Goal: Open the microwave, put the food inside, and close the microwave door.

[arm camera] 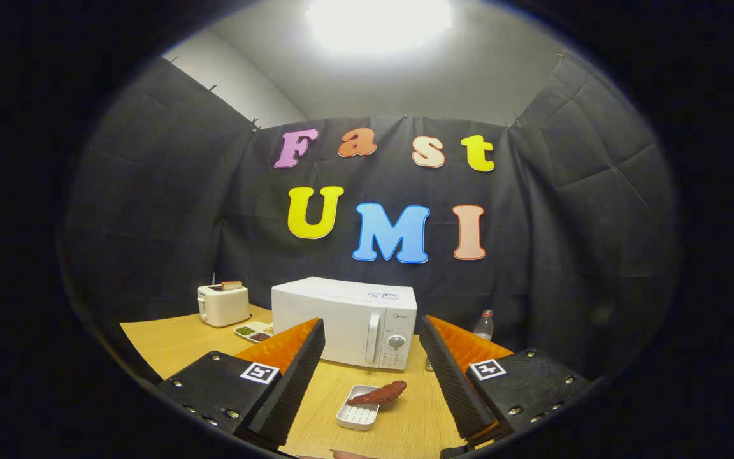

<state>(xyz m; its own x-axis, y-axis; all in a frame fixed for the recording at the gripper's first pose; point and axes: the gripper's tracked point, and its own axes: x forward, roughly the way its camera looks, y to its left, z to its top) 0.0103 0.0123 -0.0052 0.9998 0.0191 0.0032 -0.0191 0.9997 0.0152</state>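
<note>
Spread wide and empty, the gripper (pixel 372 376) frames the food (pixel 378 393) overhanging its small tray (pixel 355 417), with the microwave (pixel 343 320) shut beyond; grabbing food first, I judge, leaves nothing free for the door handle (pixel 373 338).

Left finger of the gripper (pixel 372 357), spread wide, hides the lower left front of the microwave (pixel 345 322); the right finger covers the lower part of a bottle (pixel 483 326) at 3 o'clock of the microwave. Contents of a compartment dish (pixel 254 331) at its 9 o'clock are too small to identify.
</note>
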